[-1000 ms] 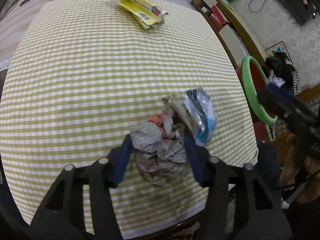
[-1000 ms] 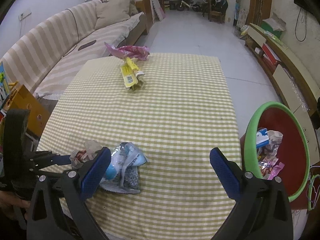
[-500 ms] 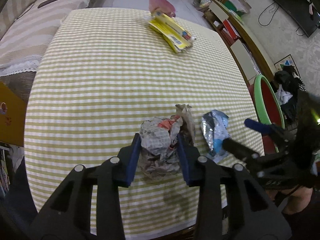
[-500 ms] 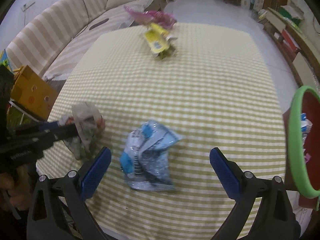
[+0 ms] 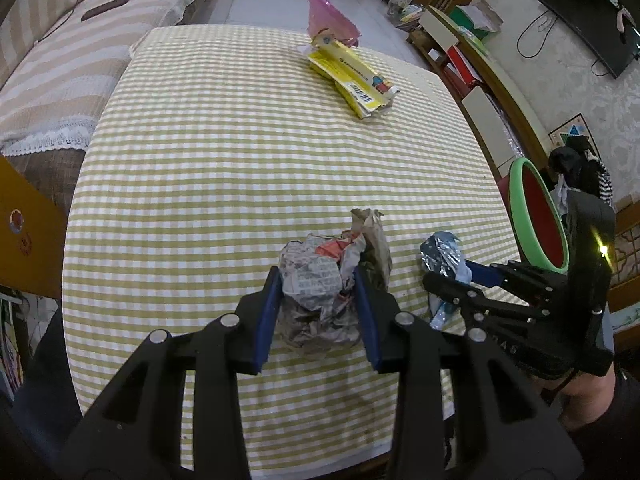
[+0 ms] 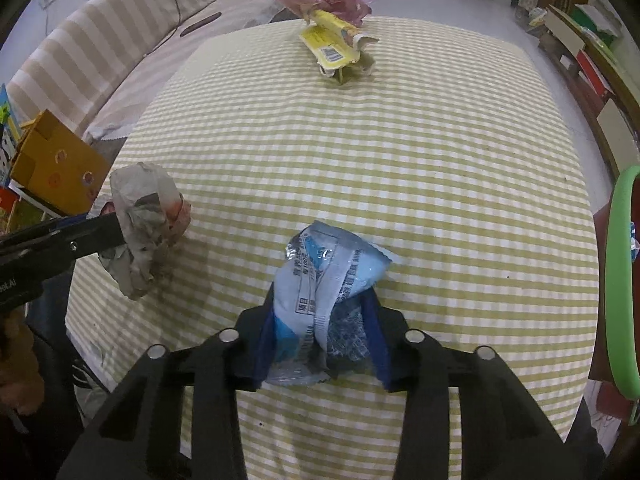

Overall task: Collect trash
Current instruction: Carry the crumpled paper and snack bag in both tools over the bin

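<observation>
With both tongs now loaded, your job is to carry two light, springy pieces to the bin without losing either. Your left tongs (image 5: 316, 312) are pinching the crumpled newspaper wad (image 5: 320, 288) near the near edge of the checked surface (image 5: 240, 160), and in the right wrist view the wad appears to hang just clear of the cloth. Your right tongs (image 6: 320, 340) have just been closing and now pinch the blue-and-silver foil wrapper (image 6: 328, 276), which sits just right of the wad and may still touch the cloth.

Keep both squeezes firm; crumpled paper and foil give under pressure and could slip if you ease off. Lift the right side straight up before swinging, so the wrapper's loose lower end does not drag on the cloth.

The green-rimmed red bin (image 5: 536, 220) stands off the right edge of the surface, close to your right hand. I'd take the wrapper there first, then bring the wad across, so the two tools do not cross. Release only when each piece is well over the opening.

Still waiting at the far end are the yellow packet (image 5: 352, 80) and, just beyond it, the pink wrapper (image 5: 332, 24).
</observation>
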Tool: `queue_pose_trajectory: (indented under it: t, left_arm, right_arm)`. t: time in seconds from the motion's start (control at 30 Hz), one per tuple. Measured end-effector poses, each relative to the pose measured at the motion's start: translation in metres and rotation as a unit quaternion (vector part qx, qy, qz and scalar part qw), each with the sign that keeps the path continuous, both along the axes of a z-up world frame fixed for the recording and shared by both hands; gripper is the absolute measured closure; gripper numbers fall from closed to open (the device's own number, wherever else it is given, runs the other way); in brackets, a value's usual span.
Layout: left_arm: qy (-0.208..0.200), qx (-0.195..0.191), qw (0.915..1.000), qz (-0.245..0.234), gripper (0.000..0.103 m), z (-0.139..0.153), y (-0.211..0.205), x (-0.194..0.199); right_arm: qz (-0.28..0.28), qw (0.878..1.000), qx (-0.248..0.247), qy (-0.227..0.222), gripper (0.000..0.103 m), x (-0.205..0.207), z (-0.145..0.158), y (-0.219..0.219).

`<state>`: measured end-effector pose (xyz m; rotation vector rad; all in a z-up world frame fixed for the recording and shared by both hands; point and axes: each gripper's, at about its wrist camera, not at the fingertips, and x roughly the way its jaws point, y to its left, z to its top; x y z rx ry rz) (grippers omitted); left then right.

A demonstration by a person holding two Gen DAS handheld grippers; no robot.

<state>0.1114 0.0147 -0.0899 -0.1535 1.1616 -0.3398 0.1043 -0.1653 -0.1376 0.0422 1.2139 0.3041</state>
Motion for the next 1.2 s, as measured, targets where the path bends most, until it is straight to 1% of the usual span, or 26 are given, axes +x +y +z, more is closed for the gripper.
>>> queue_pose_trajectory:
  t: [0.3,0.43,0.7,0.97,1.13,1.2]
  left_arm:
    - [-0.018,0.003,0.9998,-0.005,0.068,0.018,-0.007,-0.002]
    - [-0.034,0.007,0.9994,-0.009,0.068,0.029,-0.014,-0.002]
    - [-0.050,0.010,0.9985,-0.020,0.068,0.045,-0.036,0.003]
    - [-0.072,0.007,0.9956,-0.060,0.068,0.067,-0.084,0.012]
    - [-0.081,-0.007,0.9926,-0.090,0.068,0.078,-0.122,0.023]
    - [-0.081,-0.019,0.9909,-0.106,0.068,0.081,-0.141,0.028]
  right_arm:
    - [-0.012,1.000,0.007,-0.027,0.070,-0.004,0.023,-0.009]
    - [-0.018,0.999,0.009,-0.042,0.070,-0.006,0.035,-0.016]
    - [-0.042,0.997,0.009,-0.071,0.070,-0.013,0.058,-0.041]
    - [-0.083,0.992,0.010,-0.098,0.071,-0.015,0.078,-0.080]
    - [-0.123,0.986,0.007,-0.115,0.071,-0.017,0.091,-0.124]
    - [-0.141,0.982,0.004,-0.123,0.071,-0.019,0.095,-0.144]
